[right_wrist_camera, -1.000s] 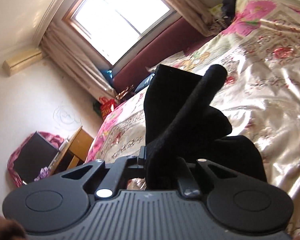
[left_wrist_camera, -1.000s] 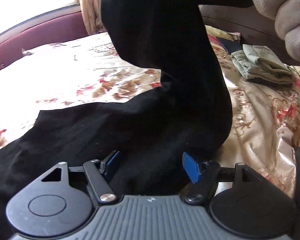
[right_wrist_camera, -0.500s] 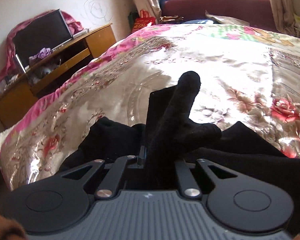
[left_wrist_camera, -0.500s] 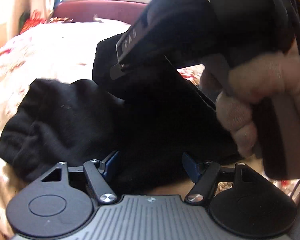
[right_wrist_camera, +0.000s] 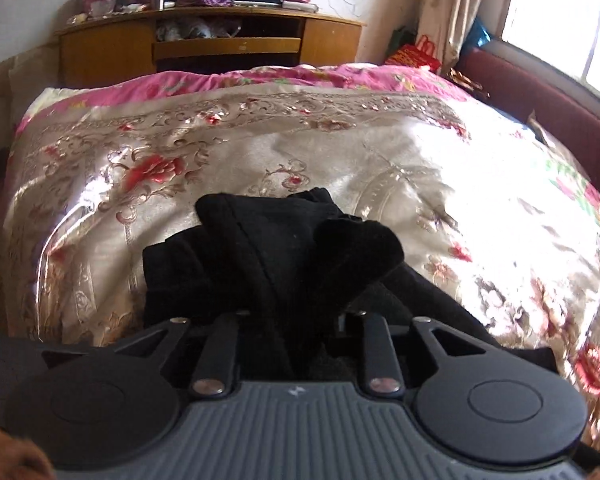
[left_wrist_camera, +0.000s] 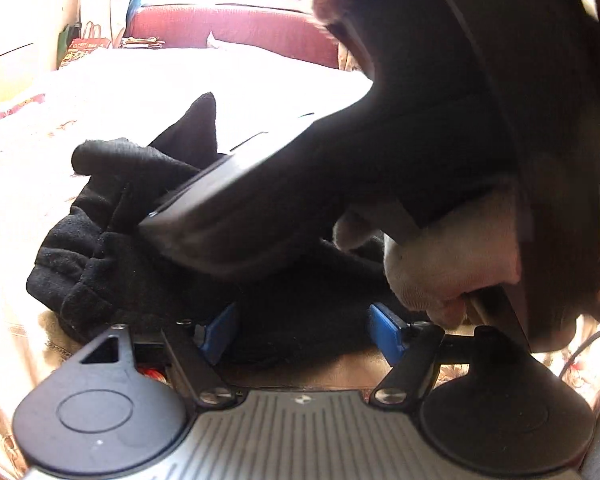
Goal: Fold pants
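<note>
The right gripper (right_wrist_camera: 296, 320), jaws just parting around the carried-over black pants (right_wrist_camera: 268, 256) at frame centre, releases the fold; the left gripper (left_wrist_camera: 300, 330) stands open, grasping nothing.

Black pants (left_wrist_camera: 148, 248) lie bunched on a floral bedspread (left_wrist_camera: 28, 152). The left gripper (left_wrist_camera: 300, 330) straddles their near edge, blue pads apart. Above the pants, a hand (left_wrist_camera: 452, 264) holds the right gripper (left_wrist_camera: 204, 216).

L tool (left_wrist_camera: 302, 330) jaws wide apart; R tool (right_wrist_camera: 296, 320) just easing open, crossing above L.
</note>
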